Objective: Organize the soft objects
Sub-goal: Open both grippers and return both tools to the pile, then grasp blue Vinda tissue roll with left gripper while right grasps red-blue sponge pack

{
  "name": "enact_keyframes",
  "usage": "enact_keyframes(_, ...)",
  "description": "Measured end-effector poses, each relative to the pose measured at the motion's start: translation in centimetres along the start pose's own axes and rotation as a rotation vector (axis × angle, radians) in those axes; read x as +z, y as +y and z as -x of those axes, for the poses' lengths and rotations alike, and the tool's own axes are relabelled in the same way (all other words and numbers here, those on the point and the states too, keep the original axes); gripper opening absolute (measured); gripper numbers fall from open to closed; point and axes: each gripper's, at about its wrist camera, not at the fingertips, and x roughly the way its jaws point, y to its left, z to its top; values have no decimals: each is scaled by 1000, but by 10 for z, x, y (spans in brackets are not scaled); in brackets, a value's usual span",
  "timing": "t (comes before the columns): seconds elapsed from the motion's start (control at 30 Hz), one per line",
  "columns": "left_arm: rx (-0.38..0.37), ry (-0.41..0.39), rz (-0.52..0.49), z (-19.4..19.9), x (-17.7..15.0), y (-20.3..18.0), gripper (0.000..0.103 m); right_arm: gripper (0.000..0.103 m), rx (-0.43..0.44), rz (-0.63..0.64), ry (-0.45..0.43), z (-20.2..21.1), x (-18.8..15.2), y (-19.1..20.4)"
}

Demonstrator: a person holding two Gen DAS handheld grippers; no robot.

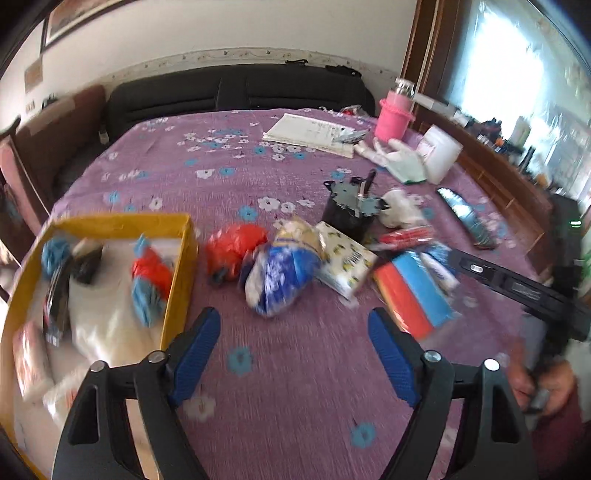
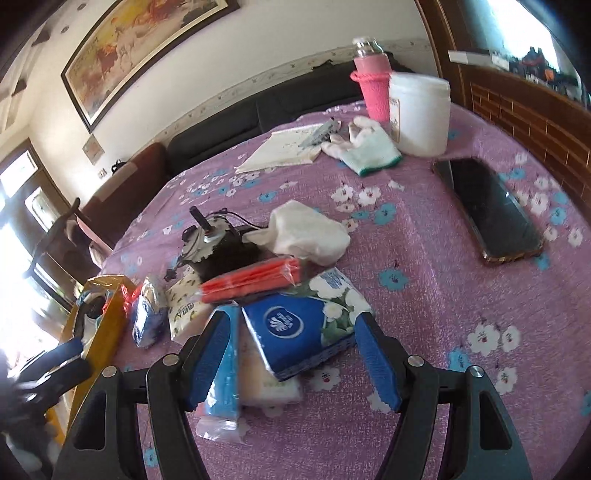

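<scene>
I see a purple floral cloth [image 1: 295, 369] covering the counter. Behind it a dark sofa [image 1: 236, 92] stands against a white wall [image 1: 229, 26] where a framed horse painting [image 2: 147, 51] hangs. A wooden cabinet [image 2: 524, 118] runs along the right, under a bright window [image 1: 517, 74].

Matt woven floral tablecloth [image 2: 424, 240], glossy plastic-wrapped tissue pack [image 2: 295, 332], knitted cotton glove [image 2: 365, 147], yellow cardboard box [image 1: 177, 258].

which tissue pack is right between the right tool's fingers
The blue tissue pack with white flowers; the cream yellow-patterned pack lies farther left, outside the open right tool.
</scene>
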Motion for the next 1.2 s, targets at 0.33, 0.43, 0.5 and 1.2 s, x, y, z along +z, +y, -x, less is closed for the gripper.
enact_keyframes(0.33, 103, 83, -69, -78, 30, -4, 69, 77, 75, -68, 15, 5, -1, -12)
enact_keyframes(0.43, 85, 106, -65, -76, 29, -5, 45, 77, 68, -65, 15, 5, -2, -10)
enact_keyframes(0.5, 60, 97, -65, -66, 24, -7, 40, 77, 53, -63, 9, 6, -2, -10)
enact_keyframes(1.2, -41, 64, 22, -31, -31, -24, 74, 77, -50, -53, 15, -1, -8, -15)
